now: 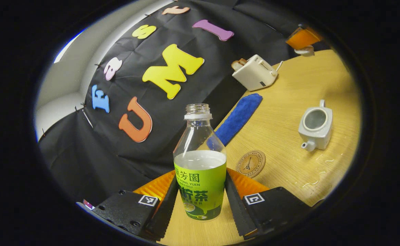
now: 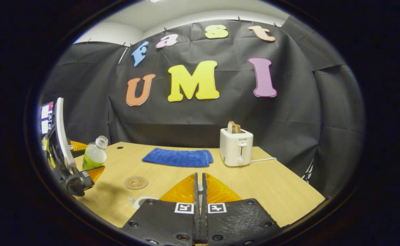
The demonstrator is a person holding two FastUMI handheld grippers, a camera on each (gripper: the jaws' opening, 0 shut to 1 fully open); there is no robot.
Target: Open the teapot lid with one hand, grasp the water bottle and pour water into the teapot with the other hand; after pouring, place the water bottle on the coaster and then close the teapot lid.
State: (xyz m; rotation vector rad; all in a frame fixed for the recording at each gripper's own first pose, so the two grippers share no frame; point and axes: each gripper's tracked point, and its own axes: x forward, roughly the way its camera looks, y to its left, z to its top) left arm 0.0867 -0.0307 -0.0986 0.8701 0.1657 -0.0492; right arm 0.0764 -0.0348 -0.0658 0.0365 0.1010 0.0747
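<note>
Bottle: water bottle (image 1: 200, 163) gripped by left gripper (image 1: 200, 201), uncapped, tilted for pouring.
Teapot: teapot (image 1: 315, 126) lidless, mid-table.
Lid: probably pinched in right gripper (image 2: 200, 208); fingers closed.
Coaster: coaster (image 1: 251, 163) waits beside teapot.

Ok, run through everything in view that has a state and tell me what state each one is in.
water bottle: uncapped, upright, partly full, held between the left gripper's jaws
left gripper: shut on the water bottle
right gripper: jaws shut, what they hold, if anything, hidden
teapot: lid off, opening bare, standing on the table
coaster: flat on the table, nothing on it
toaster: bread sticking up from its slot
blue cloth: folded, lying flat
</note>
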